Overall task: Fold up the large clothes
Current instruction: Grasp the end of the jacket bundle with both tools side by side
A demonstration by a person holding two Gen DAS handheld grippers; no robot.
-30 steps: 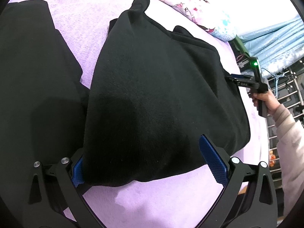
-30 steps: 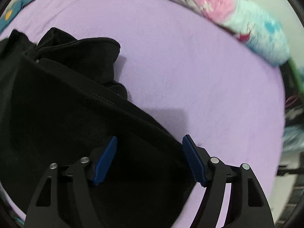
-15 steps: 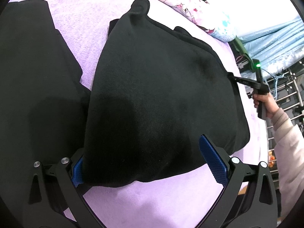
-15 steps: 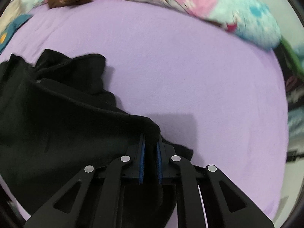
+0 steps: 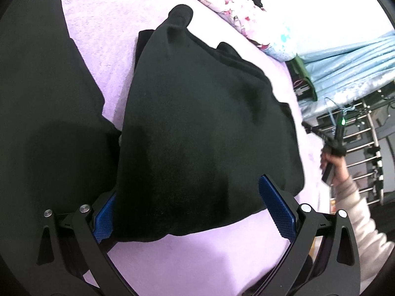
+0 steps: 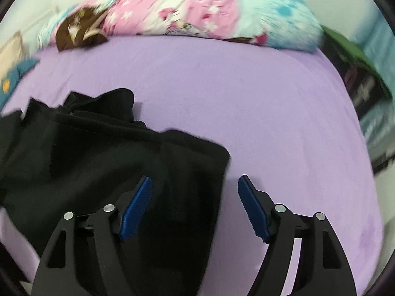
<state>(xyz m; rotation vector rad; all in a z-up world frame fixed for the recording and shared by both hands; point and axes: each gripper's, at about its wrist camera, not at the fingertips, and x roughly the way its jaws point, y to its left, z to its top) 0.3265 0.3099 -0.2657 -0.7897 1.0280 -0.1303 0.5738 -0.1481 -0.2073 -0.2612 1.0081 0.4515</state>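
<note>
A black garment (image 5: 197,128) lies folded on the purple bed sheet (image 5: 103,24). My left gripper (image 5: 190,212) stands open at its near edge, the cloth lying loose between the two blue pads (image 5: 276,209). In the right wrist view the same garment (image 6: 98,160) spreads at the lower left. My right gripper (image 6: 195,207) hovers over its right edge; its jaws are opening and the pads do not press the cloth. The left wrist view shows the hand (image 5: 330,153) carrying that gripper off the bed's right side.
A second black piece of cloth (image 5: 37,98) lies at the left. A pink and blue floral quilt (image 6: 197,17) runs along the far side of the bed. A metal rack (image 5: 365,143) and light blue fabric (image 5: 345,61) stand to the right.
The right gripper shut on the garment's right edge, then let go and drew away to the right and upward. The edge now lies flat. The left gripper has stayed in place.
</note>
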